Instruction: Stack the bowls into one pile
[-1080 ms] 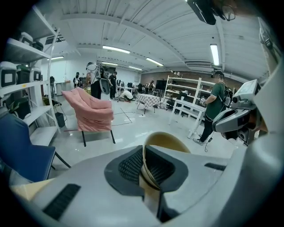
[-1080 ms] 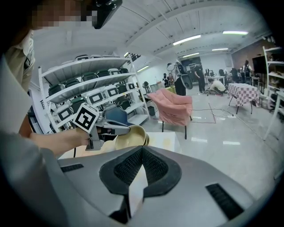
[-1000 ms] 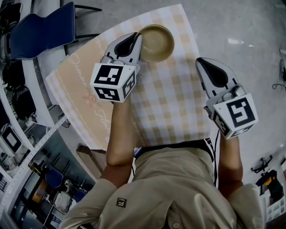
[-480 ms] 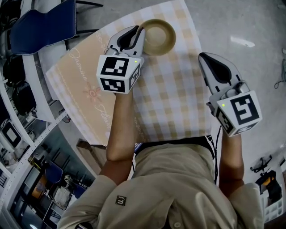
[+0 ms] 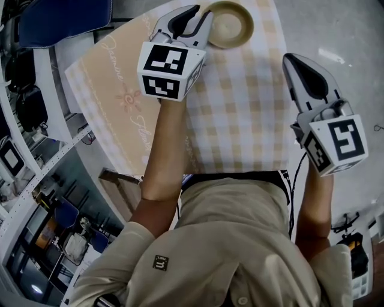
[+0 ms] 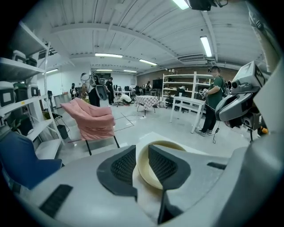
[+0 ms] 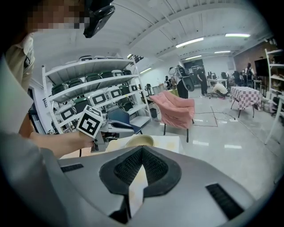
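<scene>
One cream bowl (image 5: 231, 24) sits at the far edge of the checked tablecloth (image 5: 240, 108); it looks like a single pile, and I cannot tell how many bowls are in it. My left gripper (image 5: 193, 17) reaches its left rim. In the left gripper view the jaws (image 6: 142, 153) stand astride that rim, one inside the bowl (image 6: 168, 143) and one outside, shut on it. My right gripper (image 5: 305, 71) hovers over the table's right edge, shut and empty. The right gripper view shows its tips (image 7: 142, 150) meeting, with the bowl (image 7: 140, 141) and the left gripper (image 7: 124, 132) beyond.
A blue chair (image 5: 60, 15) stands beyond the table's far left corner. Shelving (image 5: 24, 120) with boxes runs along the left. A pink-draped chair (image 6: 91, 119) and white racks stand out on the grey floor past the table.
The head view has swung, so the table, bowl and left gripper now sit higher in the frame. The left gripper stays at the bowl's rim. The right gripper has drifted slightly right.
</scene>
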